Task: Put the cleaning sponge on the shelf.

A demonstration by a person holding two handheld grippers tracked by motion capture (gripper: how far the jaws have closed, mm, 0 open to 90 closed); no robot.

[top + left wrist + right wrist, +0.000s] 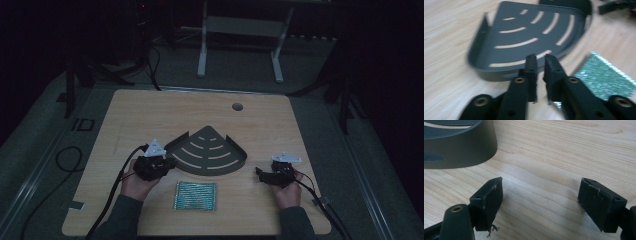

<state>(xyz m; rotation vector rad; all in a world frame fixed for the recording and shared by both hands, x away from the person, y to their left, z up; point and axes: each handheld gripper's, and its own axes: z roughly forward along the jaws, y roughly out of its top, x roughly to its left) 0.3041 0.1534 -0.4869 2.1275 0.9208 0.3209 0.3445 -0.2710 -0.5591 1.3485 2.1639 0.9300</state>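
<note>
A dark grey quarter-round slotted tray lies flat at the middle of the wooden table. A green-silver mesh pad lies just in front of it. My left gripper sits at the tray's left corner. In the left gripper view its jaws stand shut with only a thin slit, their tips over the tray's curved rim, the pad to their right. My right gripper rests right of the tray, open wide over bare wood, the tray wall at upper left.
A round cable hole sits near the table's far edge. Beyond the table stands a white desk frame. Black cables loop on the floor at the left. The room around is dark.
</note>
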